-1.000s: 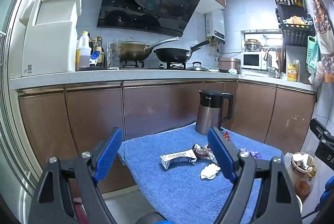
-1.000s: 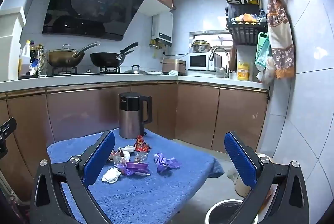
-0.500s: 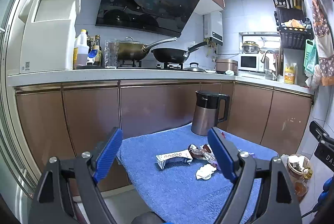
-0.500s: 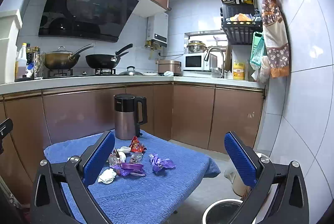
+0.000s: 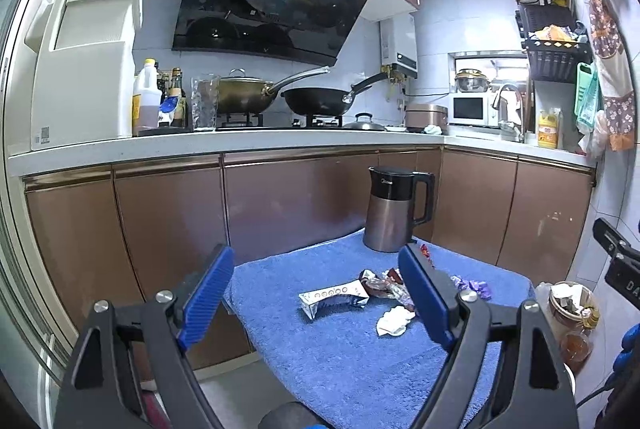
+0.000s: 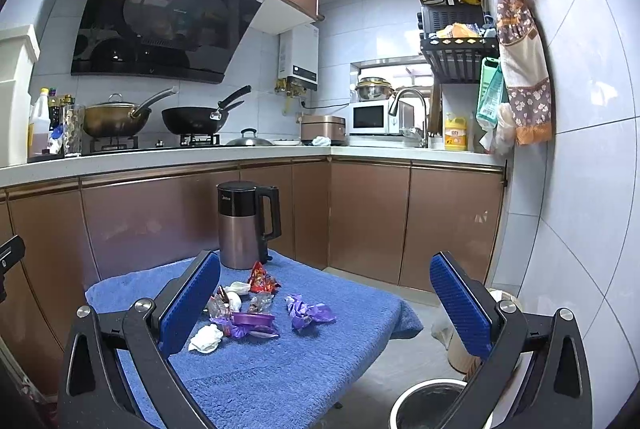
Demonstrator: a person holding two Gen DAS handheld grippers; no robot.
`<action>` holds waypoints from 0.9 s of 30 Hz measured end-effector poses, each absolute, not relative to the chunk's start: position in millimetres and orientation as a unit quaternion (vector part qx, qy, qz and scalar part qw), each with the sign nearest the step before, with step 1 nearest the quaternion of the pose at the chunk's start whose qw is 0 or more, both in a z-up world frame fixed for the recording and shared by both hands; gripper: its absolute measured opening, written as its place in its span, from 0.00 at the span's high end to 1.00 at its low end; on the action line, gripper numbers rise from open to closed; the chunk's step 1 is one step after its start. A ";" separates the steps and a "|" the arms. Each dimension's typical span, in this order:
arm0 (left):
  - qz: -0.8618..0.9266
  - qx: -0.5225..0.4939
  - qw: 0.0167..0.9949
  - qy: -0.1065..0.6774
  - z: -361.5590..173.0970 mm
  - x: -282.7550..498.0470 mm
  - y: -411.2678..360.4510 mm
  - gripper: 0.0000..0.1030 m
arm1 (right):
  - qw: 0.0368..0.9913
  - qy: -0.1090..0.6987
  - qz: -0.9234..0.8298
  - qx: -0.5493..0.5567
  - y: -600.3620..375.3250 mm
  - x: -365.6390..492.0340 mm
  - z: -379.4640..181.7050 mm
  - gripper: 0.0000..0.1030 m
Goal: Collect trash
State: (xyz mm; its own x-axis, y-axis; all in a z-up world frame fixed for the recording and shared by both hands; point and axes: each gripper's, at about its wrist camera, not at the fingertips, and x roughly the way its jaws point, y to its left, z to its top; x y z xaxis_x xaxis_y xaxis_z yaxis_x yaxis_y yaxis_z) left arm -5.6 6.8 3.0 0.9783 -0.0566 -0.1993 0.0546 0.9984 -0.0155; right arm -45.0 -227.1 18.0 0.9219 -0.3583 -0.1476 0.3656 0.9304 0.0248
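Trash lies on a small table covered by a blue towel (image 5: pixel 344 349): a flattened white carton (image 5: pixel 334 299), a crumpled white tissue (image 5: pixel 394 321), brown wrappers (image 5: pixel 380 283), purple wrappers (image 6: pixel 308 311), a red wrapper (image 6: pixel 260 277) and a purple lid (image 6: pixel 252 319). My left gripper (image 5: pixel 316 297) is open and empty, held above the table's near side. My right gripper (image 6: pixel 326 303) is open and empty, above the table's right part. A white-rimmed bin (image 6: pixel 432 405) stands on the floor at lower right.
A steel kettle (image 6: pixel 244 225) stands at the table's far edge. Brown cabinets (image 5: pixel 280 209) and a counter with pans run behind. A full small bin (image 5: pixel 568 309) and jars sit on the floor by the right wall.
Both grippers have risen and drawn back a little; the table and trash sit lower and farther in both views. Both stay open and empty.
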 end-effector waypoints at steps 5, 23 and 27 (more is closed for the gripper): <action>-0.025 0.002 0.996 0.090 1.4 -10.2 4.8 0.15 | 0.980 0.072 -0.185 0.027 -228.2 -44.9 17.4 0.00; -0.027 0.014 0.996 0.089 -0.1 -7.8 -4.1 0.14 | 0.980 0.062 -0.184 0.043 -236.2 -44.7 14.5 0.00; -0.030 0.017 0.995 0.088 -1.1 -7.0 -6.8 0.14 | 0.980 0.062 -0.183 0.043 -237.8 -43.1 13.4 0.00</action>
State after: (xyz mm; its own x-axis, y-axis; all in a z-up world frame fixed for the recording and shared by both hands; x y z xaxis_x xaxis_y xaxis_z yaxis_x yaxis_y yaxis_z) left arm -7.0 -6.8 -1.1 0.9825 -0.0571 -0.1771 0.0632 0.9976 0.0292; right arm -43.1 -237.8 13.4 0.9251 -0.3544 -0.1366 0.3650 0.9289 0.0625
